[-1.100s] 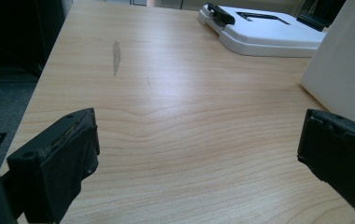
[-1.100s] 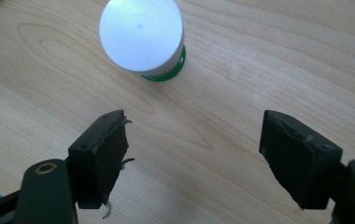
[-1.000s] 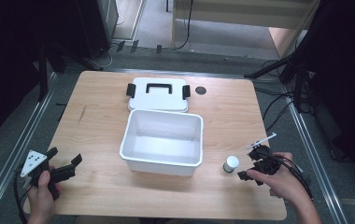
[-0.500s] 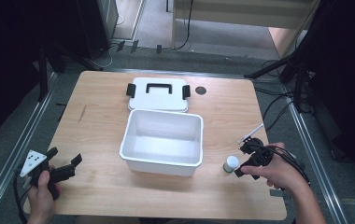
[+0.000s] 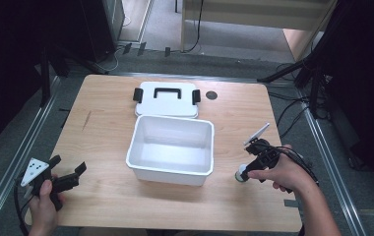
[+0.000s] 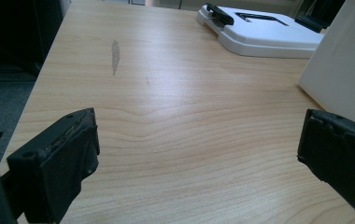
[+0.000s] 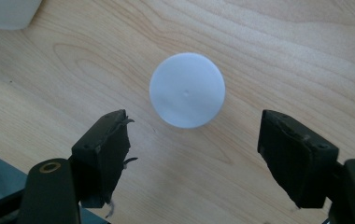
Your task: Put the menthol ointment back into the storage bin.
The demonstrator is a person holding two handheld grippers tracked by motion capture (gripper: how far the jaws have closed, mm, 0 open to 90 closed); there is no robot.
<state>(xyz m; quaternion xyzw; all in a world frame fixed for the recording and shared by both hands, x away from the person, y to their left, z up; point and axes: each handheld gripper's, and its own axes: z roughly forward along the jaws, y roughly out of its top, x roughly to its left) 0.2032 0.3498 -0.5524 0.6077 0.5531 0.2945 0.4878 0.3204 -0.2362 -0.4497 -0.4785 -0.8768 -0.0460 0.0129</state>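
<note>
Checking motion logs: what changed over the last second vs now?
The right gripper moved left and came down over the small white-capped jar, jaws open either side of it, not gripping. The jar, the left gripper, the white bin and the lid stayed put.

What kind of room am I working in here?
Probably a lab or recording workspace: a bare light wooden table on metal rails, black stands and cables around it on grey carpet.
</note>
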